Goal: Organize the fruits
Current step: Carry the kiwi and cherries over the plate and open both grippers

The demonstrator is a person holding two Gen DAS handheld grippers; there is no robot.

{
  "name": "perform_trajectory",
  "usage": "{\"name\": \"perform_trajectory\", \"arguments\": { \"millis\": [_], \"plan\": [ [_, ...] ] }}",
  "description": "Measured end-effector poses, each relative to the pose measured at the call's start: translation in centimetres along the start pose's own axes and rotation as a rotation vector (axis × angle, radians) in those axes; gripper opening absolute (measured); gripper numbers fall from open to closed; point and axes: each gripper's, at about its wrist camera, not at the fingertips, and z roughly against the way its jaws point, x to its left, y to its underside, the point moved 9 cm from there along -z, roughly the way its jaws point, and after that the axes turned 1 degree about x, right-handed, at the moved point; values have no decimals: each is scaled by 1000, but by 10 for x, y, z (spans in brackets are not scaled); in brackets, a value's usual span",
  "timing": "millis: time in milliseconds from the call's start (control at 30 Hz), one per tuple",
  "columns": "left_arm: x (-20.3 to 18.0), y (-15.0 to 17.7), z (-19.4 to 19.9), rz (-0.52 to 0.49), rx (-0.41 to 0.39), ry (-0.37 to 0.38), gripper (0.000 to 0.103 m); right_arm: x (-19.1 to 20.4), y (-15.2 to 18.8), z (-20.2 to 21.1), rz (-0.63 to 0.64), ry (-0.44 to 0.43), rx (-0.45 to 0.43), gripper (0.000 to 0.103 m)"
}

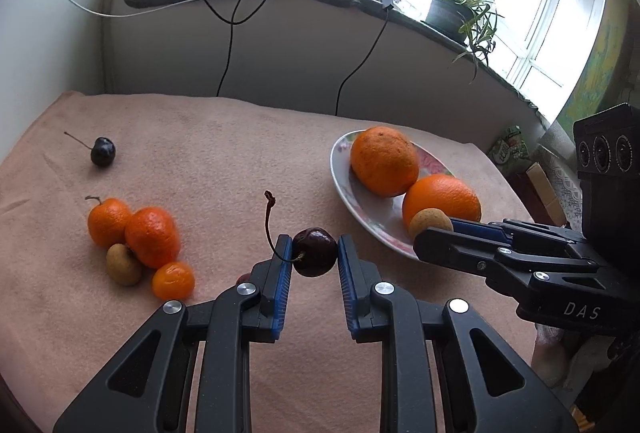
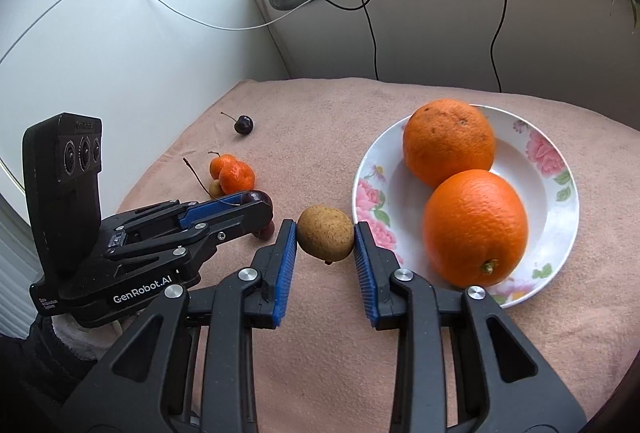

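My left gripper (image 1: 314,253) is shut on a dark red cherry (image 1: 316,251) with a long stem, held above the pink cloth. My right gripper (image 2: 325,239) is shut on a small brown longan (image 2: 325,238), just left of the flowered plate (image 2: 560,201). Two big oranges (image 2: 474,225) lie on that plate (image 1: 360,209). In the left wrist view the right gripper (image 1: 434,229) holds the longan (image 1: 430,223) at the plate's near rim. Left on the cloth sit small mandarins (image 1: 150,235), another longan (image 1: 123,264) and a second cherry (image 1: 103,151).
The pink cloth (image 1: 224,153) covers the table, with a white wall at the left and a low wall behind. Cables (image 1: 228,45) hang from the windowsill, where a potted plant (image 1: 460,9) stands. Another cherry (image 2: 266,231) lies under the left gripper (image 2: 256,203).
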Motion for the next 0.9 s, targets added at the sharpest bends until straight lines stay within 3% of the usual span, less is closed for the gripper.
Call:
{"name": "perform_trajectory", "arguments": {
  "millis": [533,900],
  "plan": [
    [-51,-16,-33,-67,21,59,21,-71,-32,48,-93,95,-113,30],
    [-61,-12,-45,-106,54,57,21,-131,-18,34,-180,170,-64,30]
  ]
}}
